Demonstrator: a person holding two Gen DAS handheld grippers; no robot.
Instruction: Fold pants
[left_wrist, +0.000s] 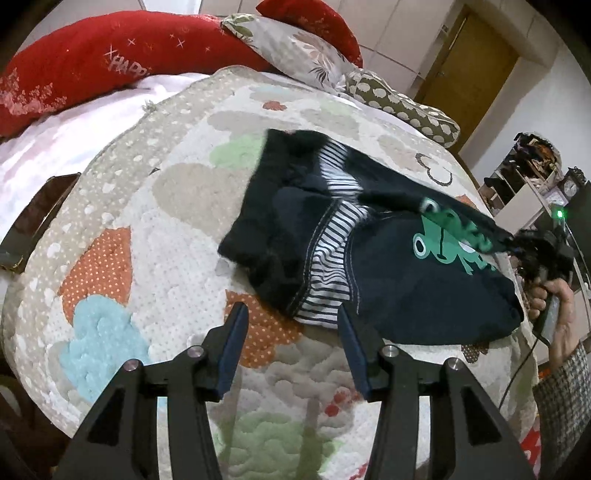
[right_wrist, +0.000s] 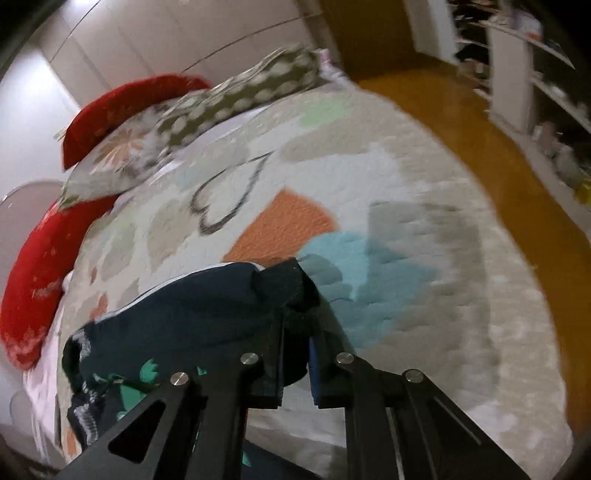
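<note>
The dark navy pants (left_wrist: 388, 258) with striped lining and a green frog print lie on the patchwork quilted bed (left_wrist: 147, 221). The right tool (right_wrist: 295, 314) pinches a lifted edge; the left tool (left_wrist: 291, 332) hovers spread near the quilt's near edge.

A home bedroom: quilted bed (left_wrist: 147, 221), pillows (left_wrist: 92, 59), wooden door (left_wrist: 469, 70).

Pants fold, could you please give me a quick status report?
Left gripper open, empty, above the quilt. Right gripper shut on navy frog-print pants, one edge lifted. Nothing in the way.
</note>
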